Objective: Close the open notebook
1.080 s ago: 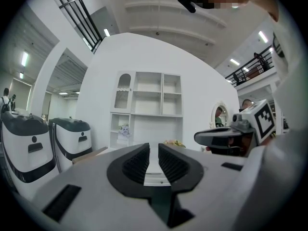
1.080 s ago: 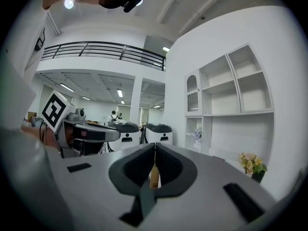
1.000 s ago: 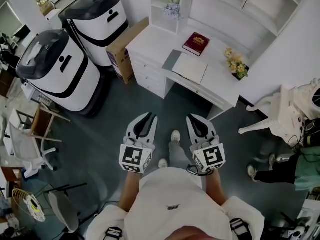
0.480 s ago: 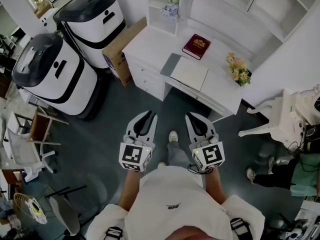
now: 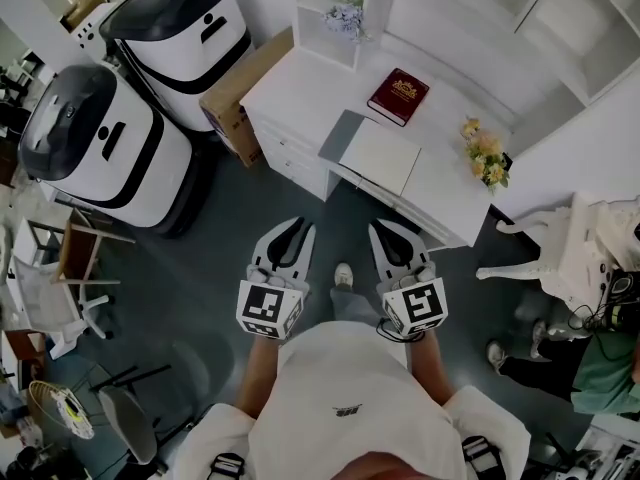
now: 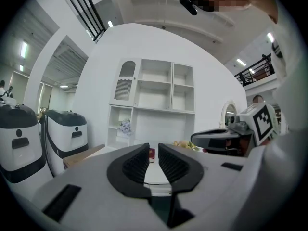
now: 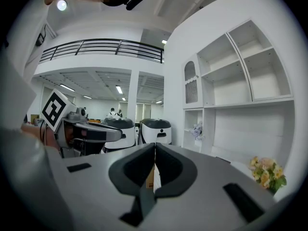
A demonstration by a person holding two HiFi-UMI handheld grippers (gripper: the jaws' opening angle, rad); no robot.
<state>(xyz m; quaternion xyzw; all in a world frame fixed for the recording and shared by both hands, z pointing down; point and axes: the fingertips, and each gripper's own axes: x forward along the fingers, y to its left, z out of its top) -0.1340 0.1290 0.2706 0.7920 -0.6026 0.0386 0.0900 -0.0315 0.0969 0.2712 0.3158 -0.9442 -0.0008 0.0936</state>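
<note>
Head view showed the open white-paged, grey-covered notebook [image 5: 380,156] lying flat on the white wooden desk [image 5: 300,88], close to the desk's front edge. Its pages faced up, and the grey cover projected at the left side.

A closed dark red hardcover book [image 5: 398,96] lay behind the notebook, nearer the wall and apart from it. A bunch of yellow flowers [image 5: 485,153] stood to the right of the notebook, near the desk's right end. A white shelf unit [image 5: 330,8] rose from the back of the desk, and pale flowers [image 5: 348,18] sat in one of its compartments. A brown cardboard box [image 5: 240,98] leaned against the desk's left side. Two white-and-black rounded machines [image 5: 95,148] stood on the grey floor [image 5: 250,198] beyond the box. A white chair [image 5: 565,253] stood to the right of the desk.

Both grippers were held low in front of the person, well apart from the desk and the notebook.

- The left gripper [image 5: 292,230] had its jaws slightly apart, with a narrow gap and nothing between them. In the left gripper view, the red book showed through that gap, far off.
- The right gripper [image 5: 384,230] had its jaw tips pressed together and held nothing. This was confirmed in the right gripper view.
</note>
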